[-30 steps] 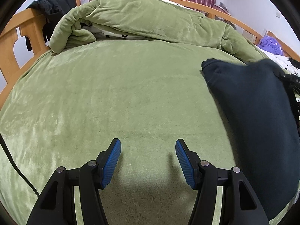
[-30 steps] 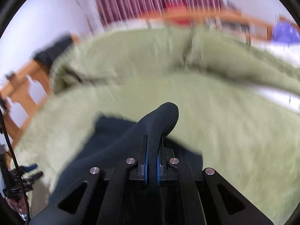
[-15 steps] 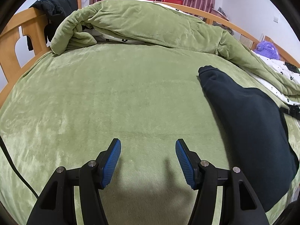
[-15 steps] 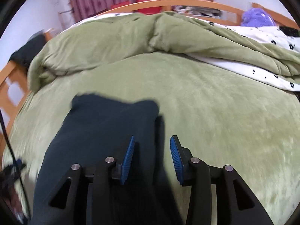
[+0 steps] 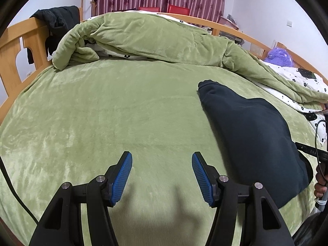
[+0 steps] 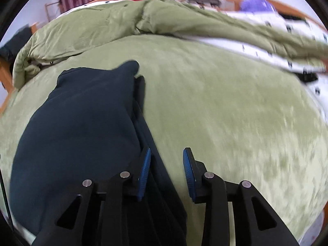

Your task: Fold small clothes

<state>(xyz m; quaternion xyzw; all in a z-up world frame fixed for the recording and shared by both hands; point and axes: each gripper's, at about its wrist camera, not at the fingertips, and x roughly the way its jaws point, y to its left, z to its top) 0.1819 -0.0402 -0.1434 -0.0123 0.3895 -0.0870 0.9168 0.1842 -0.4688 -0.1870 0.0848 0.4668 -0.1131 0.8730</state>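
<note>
Quilt [image 5: 143, 39] heaped behind garment [image 6: 78, 123]; L hand-held gripper [image 5: 162, 176] open, R [image 6: 166, 172] closing, ungripped.

No readable text anywhere – no labels, brands or numbers

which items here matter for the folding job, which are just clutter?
In play:
dark navy garment
left gripper, open, nothing between its fingers
right gripper, closing over the garment's edge

Lying about:
rumpled green quilt
black jacket on the bed frame
purple plush
green blanket as work surface
</note>
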